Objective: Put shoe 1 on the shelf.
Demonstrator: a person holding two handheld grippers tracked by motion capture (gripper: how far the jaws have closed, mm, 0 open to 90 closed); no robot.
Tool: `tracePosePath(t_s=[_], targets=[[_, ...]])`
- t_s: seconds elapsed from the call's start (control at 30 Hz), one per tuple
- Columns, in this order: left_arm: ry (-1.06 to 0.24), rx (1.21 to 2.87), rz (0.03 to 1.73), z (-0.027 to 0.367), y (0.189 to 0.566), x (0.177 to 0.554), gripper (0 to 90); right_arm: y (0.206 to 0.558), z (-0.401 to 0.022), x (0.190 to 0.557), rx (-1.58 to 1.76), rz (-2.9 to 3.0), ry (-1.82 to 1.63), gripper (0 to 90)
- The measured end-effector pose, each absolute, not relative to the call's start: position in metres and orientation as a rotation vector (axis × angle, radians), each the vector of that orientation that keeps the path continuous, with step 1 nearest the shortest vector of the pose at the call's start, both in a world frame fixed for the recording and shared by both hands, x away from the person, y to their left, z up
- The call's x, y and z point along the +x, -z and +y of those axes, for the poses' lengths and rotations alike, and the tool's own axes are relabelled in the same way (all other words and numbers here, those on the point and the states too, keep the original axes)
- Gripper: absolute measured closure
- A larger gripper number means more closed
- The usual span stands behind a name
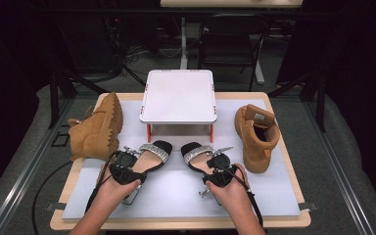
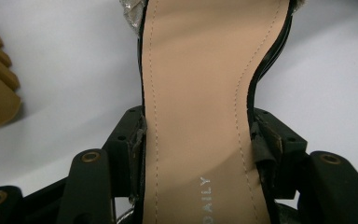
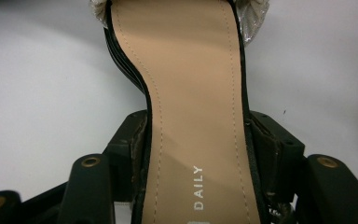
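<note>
Gripping left sandal (image 2: 196,107), right sandal (image 3: 196,93) between jaws.

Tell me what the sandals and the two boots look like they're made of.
Sandals: smooth tan insoles, probably faux leather, with visible stitching, glossy black edges, and glittery silver toe straps. Boots: matte tan, suede-like uppers; the left one, on its side, shows a lugged, rubbery-looking sole.
</note>
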State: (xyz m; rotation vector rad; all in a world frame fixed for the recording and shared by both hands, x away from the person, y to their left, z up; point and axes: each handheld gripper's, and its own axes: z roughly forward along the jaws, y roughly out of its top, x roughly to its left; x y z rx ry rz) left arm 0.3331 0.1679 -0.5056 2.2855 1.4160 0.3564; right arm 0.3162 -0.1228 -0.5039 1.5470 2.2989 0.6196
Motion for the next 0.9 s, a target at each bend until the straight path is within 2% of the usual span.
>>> tracePosePath(t_s=[0.37,0.9], targets=[[-0.38,2.294,1.432,0.149,0.501,0.359,42.1,0.501,-0.117,0.339,1.568,2.268,-0.586,41.8],[-0.382,2.307,1.459,0.137,0.516,0.373,42.1,0.51,-0.105,0.357,1.589,2.232,-0.563,41.8]])
